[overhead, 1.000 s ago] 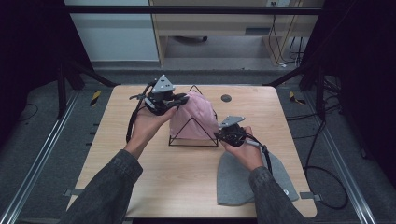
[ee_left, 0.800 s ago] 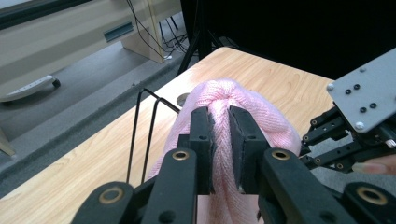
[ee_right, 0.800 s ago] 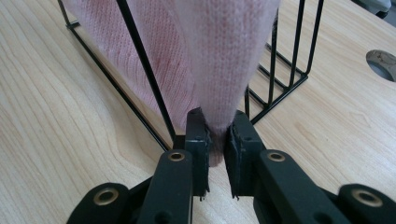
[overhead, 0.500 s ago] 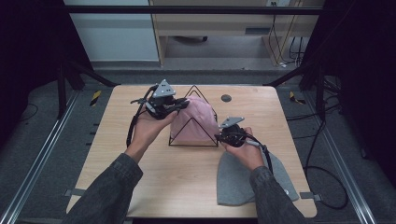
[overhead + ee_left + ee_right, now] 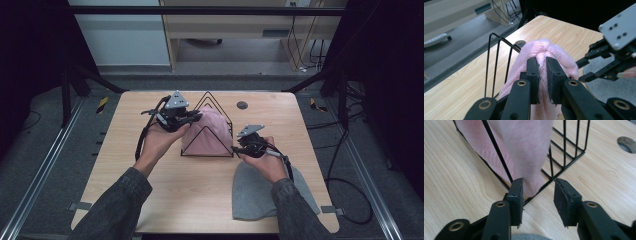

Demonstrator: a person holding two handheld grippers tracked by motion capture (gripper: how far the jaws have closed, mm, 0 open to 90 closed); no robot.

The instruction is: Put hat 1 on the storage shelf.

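So the pink knit hat (image 5: pixel 207 131) is draped over the black wire rack (image 5: pixel 212 107), which sits around the middle of the table (image 5: pixel 150 200). The left claw (image 5: pixel 542 75) is clenched on a fold of the knit right at the top of the hat, just above the rack's peak. The right claw (image 5: pixel 537 200) is released, jaws apart, down at the rack's near corner with the hat's hem hanging between them but not pinched. A grey hat (image 5: pixel 260 192) lies flat on the table on the person's side of the rack, under the right forearm.

What I'd worry about: the rack looks light, so if the left claw lifts while knit is snagged on a wire, my guess is the whole rack comes up or tips. Also that pinch is just a small fold, so it could slip out. And the right claw could close on wire instead of fabric.
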